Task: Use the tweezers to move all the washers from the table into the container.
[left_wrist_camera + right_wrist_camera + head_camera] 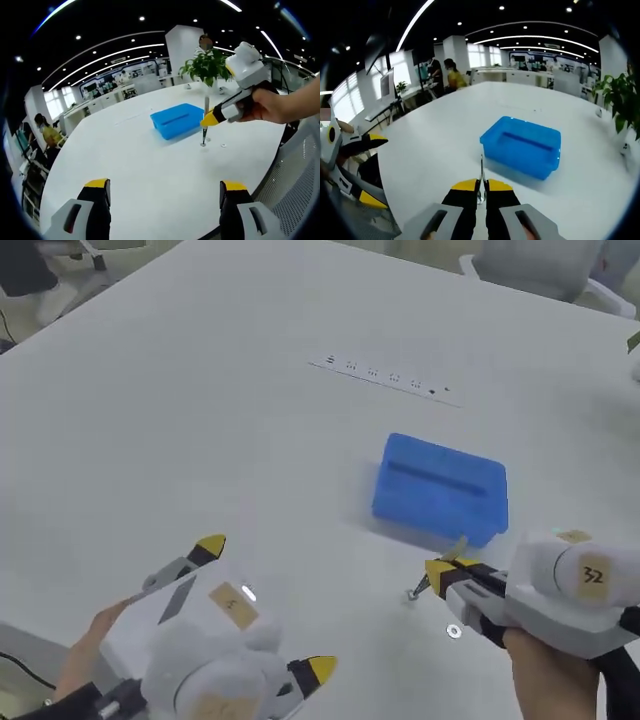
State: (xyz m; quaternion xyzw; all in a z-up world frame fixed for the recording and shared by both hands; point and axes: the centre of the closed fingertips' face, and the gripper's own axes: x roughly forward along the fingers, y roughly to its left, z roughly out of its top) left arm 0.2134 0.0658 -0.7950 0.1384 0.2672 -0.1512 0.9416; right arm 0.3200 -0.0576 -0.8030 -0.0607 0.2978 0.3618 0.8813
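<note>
Blue container [440, 490] sits just beyond the tweezers [205, 120] your right hand-held gripper [479, 185] clenches, tips at the counter [200, 420], a washer [454, 631] near them. Your left hand-held gripper [162, 185] hangs released. Pinch off-centre and the thin washer could flick away.

number "32" readable in dark digits on a round tan sticker [592, 576] atop the right gripper [445, 575], in the head view. second tan sticker [233, 605] on the left gripper [266, 607], its mark too blurred to read. row of small dark marks [385, 377] printed on the table [200, 420], too small to read.
</note>
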